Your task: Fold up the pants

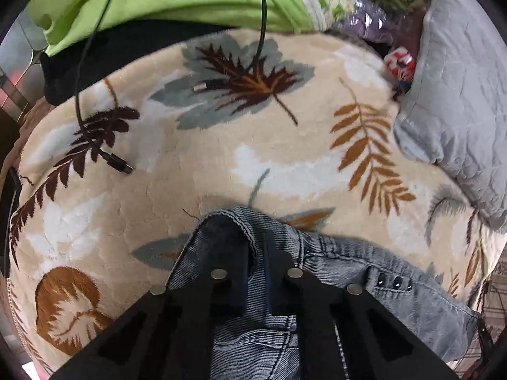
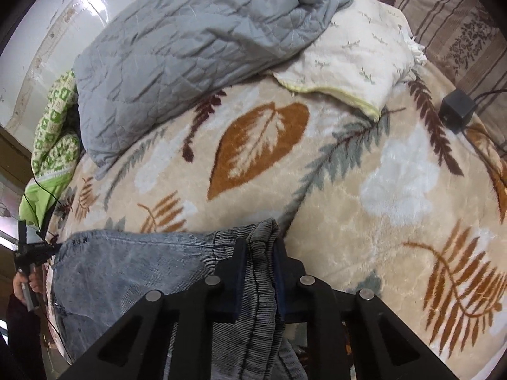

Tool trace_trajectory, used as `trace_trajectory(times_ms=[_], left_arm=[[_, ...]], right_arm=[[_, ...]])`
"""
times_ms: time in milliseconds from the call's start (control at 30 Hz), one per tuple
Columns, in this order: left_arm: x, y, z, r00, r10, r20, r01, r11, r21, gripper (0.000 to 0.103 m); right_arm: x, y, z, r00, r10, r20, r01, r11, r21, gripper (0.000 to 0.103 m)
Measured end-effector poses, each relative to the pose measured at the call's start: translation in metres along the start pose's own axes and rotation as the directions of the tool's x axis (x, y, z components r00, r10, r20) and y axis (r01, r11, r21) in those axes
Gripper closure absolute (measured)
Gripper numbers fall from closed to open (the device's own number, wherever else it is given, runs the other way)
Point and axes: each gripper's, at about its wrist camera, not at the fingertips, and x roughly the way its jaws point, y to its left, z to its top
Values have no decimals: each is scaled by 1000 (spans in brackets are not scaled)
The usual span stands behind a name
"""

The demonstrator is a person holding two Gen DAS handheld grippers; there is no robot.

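Left gripper (image 1: 256, 253): pinching the faded grey-blue denim pants (image 1: 364, 272) at the near hem.
Right gripper (image 2: 258, 253): clamped on bunched denim.
Risk: uneven pull skews the fold; thick cloth may slip out.

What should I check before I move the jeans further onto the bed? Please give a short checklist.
1. Left gripper shut on the jeans: ok.
2. Right gripper shut on the jeans: ok.
3. Fabric between the grippers flat: cannot tell.
4. Black cable lies on the blanket, ahead of the jeans: not ok.
5. Grey pillow apart from the jeans: ok.
6. Black box far to the side: ok.
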Motion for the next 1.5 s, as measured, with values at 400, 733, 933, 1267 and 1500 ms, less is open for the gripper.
trace_trajectory(times_ms=[400, 733, 933, 1267, 1500], left_arm=[[-141, 23, -31, 945, -171, 279, 179, 984, -2, 100], [-192, 86, -131, 883, -275, 381, 282, 959, 40, 100], [-182, 95, -135, 890, -272, 365, 296, 955, -10, 100], [-179, 83, -113, 895, -237, 377, 242, 970, 35, 100], [-171, 76, -96, 904, -211, 373, 215, 976, 30, 100]], right_arm=[[-78, 42, 28, 973, 58, 223, -52, 998, -34, 89], [-77, 13, -17, 979, 95, 182, -96, 995, -4, 90], [-37, 10, -18, 988, 149, 34, -151, 986, 68, 89], [61, 48, 52, 994, 87, -64, -87, 996, 7, 45], [107, 42, 84, 994, 80, -71, -80, 997, -2, 38]])
